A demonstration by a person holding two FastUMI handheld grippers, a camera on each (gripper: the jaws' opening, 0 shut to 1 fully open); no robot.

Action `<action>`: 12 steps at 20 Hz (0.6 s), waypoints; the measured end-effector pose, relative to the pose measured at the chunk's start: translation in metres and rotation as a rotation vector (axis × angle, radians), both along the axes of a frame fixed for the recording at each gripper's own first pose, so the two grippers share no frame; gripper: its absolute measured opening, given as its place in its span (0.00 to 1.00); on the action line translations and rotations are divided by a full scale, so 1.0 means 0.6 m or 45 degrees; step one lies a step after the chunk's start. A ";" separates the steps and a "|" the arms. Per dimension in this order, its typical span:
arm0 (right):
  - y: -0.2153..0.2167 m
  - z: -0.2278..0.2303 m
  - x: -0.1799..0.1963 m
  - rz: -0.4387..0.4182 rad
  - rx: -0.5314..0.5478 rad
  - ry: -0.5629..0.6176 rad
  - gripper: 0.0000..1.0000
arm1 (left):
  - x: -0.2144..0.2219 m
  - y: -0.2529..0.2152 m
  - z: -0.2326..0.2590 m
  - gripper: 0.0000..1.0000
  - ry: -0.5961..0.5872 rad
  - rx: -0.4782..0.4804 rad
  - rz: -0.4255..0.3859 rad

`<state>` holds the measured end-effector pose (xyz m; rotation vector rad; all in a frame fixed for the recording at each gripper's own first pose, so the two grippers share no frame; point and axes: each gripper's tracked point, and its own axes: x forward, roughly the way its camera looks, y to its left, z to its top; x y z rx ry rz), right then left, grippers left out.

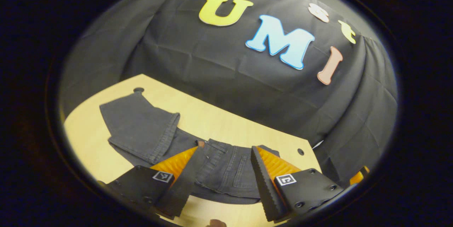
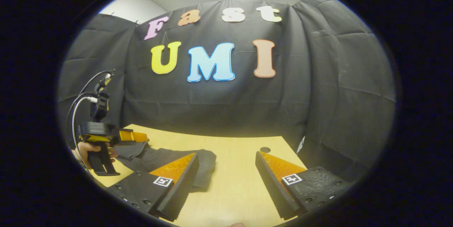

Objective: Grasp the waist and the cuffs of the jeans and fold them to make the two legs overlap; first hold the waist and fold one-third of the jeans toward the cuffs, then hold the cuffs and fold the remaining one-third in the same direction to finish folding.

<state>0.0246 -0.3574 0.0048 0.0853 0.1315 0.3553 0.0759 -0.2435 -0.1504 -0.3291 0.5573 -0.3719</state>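
Dark grey jeans (image 1: 141,124) lie crumpled on a light wooden table (image 1: 212,117). In the left gripper view one leg is doubled back at the left, and the waist part with its pocket (image 1: 226,170) lies between my own fingers. My left gripper (image 1: 225,147) is open just over that waist part, its jaws wide apart. In the right gripper view the left gripper (image 2: 132,137), held by a hand (image 2: 85,149), hovers over the jeans (image 2: 166,158) at the left. My right gripper (image 2: 226,153) is open above bare table, with the end of the jeans beside its left finger.
The table (image 2: 233,184) has small round holes near its edges (image 1: 138,89) (image 1: 300,151) (image 2: 264,149). Black cloth walls close in behind and to both sides. Cables (image 2: 76,110) rise from the left gripper. Bare tabletop lies to the right of the jeans.
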 end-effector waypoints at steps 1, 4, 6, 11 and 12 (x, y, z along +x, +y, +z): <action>-0.001 0.003 -0.002 -0.016 -0.001 -0.007 0.95 | -0.011 0.006 0.010 0.90 -0.039 0.033 -0.013; -0.002 0.016 -0.017 -0.039 -0.003 -0.052 0.95 | -0.034 0.029 0.046 0.90 -0.193 0.145 -0.041; -0.008 0.028 -0.028 -0.064 0.007 -0.079 0.94 | -0.049 0.050 0.070 0.90 -0.282 0.203 -0.040; -0.024 0.056 -0.043 -0.118 0.015 -0.154 0.95 | -0.086 0.062 0.119 0.96 -0.410 0.212 -0.050; -0.030 0.062 -0.046 -0.122 0.018 -0.164 0.95 | -0.094 0.056 0.125 0.96 -0.436 0.224 -0.055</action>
